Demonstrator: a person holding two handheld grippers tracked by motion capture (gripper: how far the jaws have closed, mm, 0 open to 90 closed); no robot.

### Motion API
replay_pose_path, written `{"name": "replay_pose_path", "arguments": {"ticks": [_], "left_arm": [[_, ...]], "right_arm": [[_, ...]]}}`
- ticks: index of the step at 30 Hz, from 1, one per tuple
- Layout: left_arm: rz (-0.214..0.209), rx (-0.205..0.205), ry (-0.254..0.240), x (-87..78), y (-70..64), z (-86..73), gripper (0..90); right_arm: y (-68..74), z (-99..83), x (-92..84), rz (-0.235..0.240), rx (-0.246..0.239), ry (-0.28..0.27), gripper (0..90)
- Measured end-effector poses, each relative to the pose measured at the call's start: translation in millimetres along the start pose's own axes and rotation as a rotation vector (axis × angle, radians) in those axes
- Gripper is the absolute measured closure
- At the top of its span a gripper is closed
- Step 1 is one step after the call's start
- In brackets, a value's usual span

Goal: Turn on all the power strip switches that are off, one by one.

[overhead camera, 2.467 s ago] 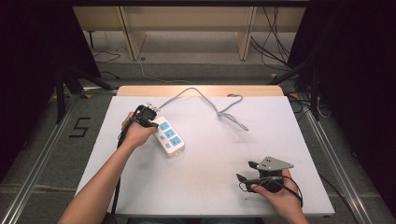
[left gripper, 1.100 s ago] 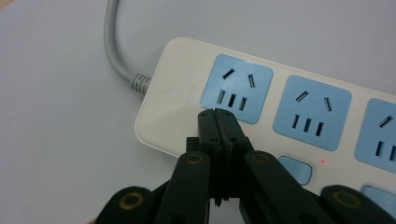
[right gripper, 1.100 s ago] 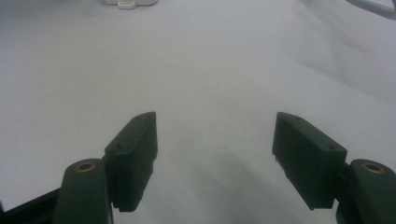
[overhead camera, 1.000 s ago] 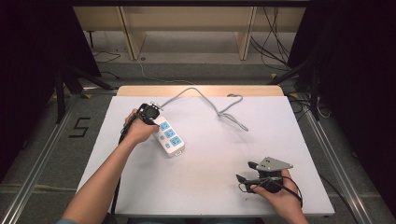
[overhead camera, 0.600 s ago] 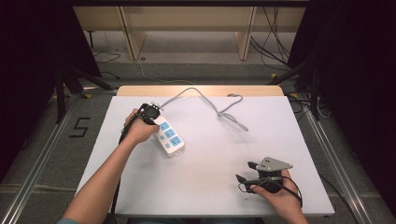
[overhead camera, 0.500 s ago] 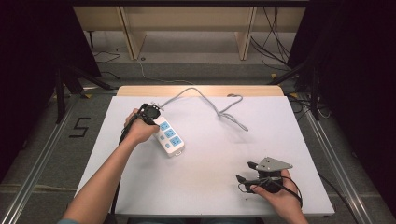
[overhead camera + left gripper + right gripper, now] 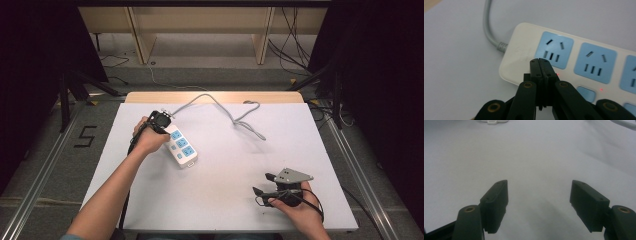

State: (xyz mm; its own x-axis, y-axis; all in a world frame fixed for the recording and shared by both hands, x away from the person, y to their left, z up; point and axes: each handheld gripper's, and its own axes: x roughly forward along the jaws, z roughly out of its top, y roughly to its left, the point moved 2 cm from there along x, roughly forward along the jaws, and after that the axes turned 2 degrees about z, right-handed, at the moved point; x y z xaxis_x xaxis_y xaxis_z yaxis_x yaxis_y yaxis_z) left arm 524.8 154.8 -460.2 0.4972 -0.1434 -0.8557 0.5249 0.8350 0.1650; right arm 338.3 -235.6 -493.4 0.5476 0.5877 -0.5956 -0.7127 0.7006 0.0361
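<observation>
High view: a white tabletop fills the middle of the frame. A white power strip with blue sockets lies left of centre, slanting from upper left to lower right. Its grey cable runs from the strip's upper end toward the top of the tabletop, then loops down to the right. The person's left hand holds the left tool at the strip's upper end. At the lower right of the frame, the right hand holds the right tool low over bare tabletop, well apart from the strip, its jaws pointing left.

Left gripper view: the left tool has its two black jaws pressed together, clenched with nothing between them. Their tips sit over the strip's white end, just beside the first blue socket. The cable leaves the strip toward the upper left.

Right gripper view: the right tool is released, jaws spread wide over bare white tabletop. The end of the strip shows at the top edge.
</observation>
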Motion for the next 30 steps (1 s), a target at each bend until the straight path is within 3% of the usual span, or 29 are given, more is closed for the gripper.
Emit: {"name": "replay_pose_path", "arguments": {"ticks": [1,2,8,9,19,22,25,30], "left_arm": [[-0.035,-0.024,-0.006,-0.4,0.4,-0.3,89.8],[-0.043,-0.028,-0.013,-1.0,1.1,-0.5,89.7],[-0.020,-0.023,-0.072,-10.2,3.8,0.0,89.3],[-0.022,-0.019,-0.070,-11.5,4.0,-0.2,84.8],[-0.042,-0.033,-0.102,-19.3,2.3,-1.8,76.6],[-0.072,-0.020,-0.122,-21.6,-0.8,-3.8,71.8],[-0.072,-0.012,-0.140,-24.3,-3.5,-6.4,64.1],[-0.103,-0.023,-0.164,-29.6,-7.8,-8.5,56.7]], "right_arm": [[0.0,0.0,0.0,0.000,0.000,0.000,32.0],[-0.2,-0.1,0.0,0.000,0.000,0.000,32.0],[-0.6,-0.4,-0.6,0.000,0.004,0.003,32.0],[-0.3,-0.4,-0.3,0.000,0.004,0.001,32.0],[-0.4,-0.3,-0.5,0.000,0.000,0.001,32.0],[-0.4,-0.5,-0.6,0.000,0.004,0.003,32.0],[-0.1,-0.4,-0.6,0.000,0.004,0.003,32.0],[0.1,-0.4,-0.4,-0.003,0.002,0.004,32.0]]}}
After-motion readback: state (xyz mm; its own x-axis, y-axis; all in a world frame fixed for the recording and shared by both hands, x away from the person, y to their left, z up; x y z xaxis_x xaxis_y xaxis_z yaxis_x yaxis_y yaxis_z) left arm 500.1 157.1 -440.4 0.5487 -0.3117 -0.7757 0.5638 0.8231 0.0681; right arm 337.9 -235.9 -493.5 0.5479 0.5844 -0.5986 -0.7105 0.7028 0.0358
